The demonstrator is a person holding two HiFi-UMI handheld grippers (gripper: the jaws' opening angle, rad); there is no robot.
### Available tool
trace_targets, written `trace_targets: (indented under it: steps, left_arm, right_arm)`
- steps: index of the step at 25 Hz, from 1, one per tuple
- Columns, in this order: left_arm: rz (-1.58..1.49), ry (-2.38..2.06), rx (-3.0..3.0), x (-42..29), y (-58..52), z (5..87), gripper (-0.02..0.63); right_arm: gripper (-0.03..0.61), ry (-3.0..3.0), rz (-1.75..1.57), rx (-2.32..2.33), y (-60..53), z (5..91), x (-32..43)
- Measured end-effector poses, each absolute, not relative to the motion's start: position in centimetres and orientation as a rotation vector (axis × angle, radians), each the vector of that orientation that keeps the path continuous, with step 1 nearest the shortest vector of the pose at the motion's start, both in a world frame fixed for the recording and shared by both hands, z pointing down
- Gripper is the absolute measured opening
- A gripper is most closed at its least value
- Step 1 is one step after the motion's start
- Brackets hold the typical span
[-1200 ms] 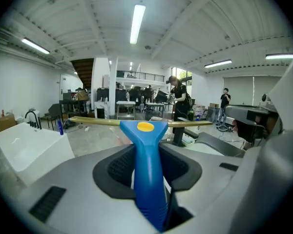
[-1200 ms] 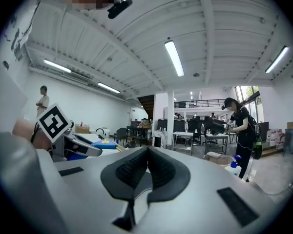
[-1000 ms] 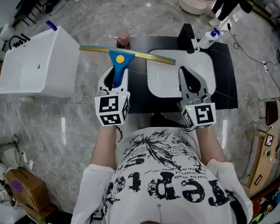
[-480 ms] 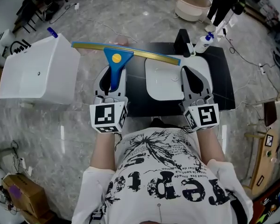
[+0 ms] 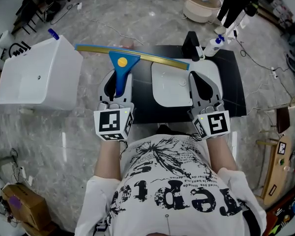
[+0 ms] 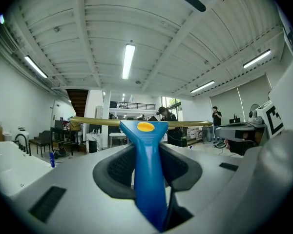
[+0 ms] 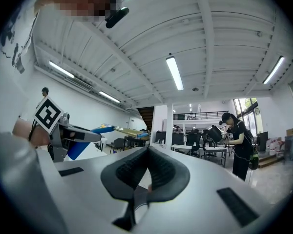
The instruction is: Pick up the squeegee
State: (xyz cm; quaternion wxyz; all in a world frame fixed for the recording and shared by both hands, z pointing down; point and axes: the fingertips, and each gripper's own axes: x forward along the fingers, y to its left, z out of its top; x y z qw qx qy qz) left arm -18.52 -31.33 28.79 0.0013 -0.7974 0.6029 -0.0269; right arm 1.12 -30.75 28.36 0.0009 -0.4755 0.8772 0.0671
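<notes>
The squeegee [image 5: 119, 68] has a blue handle with a yellow dot and a long yellow blade [image 5: 152, 58]. My left gripper [image 5: 117, 82] is shut on the handle and holds it level in the air, left of the black table. In the left gripper view the handle [image 6: 144, 130] runs straight out between the pads, blade crosswise at the far end; the left gripper [image 6: 149, 156] clamps it. My right gripper [image 5: 205, 85] hovers over the white basin, shut with nothing in it. In the right gripper view, that gripper's [image 7: 146, 172] pads meet, and the squeegee [image 7: 105, 128] shows at the left.
A white basin [image 5: 162, 92] lies on the black table [image 5: 236, 82]. A spray bottle [image 5: 214, 43] and a black block [image 5: 189, 44] stand at the table's far edge. A white tub [image 5: 37, 75] stands at the left, a beige bowl [image 5: 201, 1] on the floor beyond.
Both grippers have risen, and the squeegee came up with the left one. Over the last half second almost nothing has moved.
</notes>
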Motion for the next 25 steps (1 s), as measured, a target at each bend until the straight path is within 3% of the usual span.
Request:
trace_targets:
  steps: [25]
  left_arm:
    - [-0.145, 1.938, -2.507, -17.0, -34.6, 30.5, 0.144]
  right_arm:
    - [0.012, 2.747, 0.232, -1.494, -33.9, 28.7, 2.7]
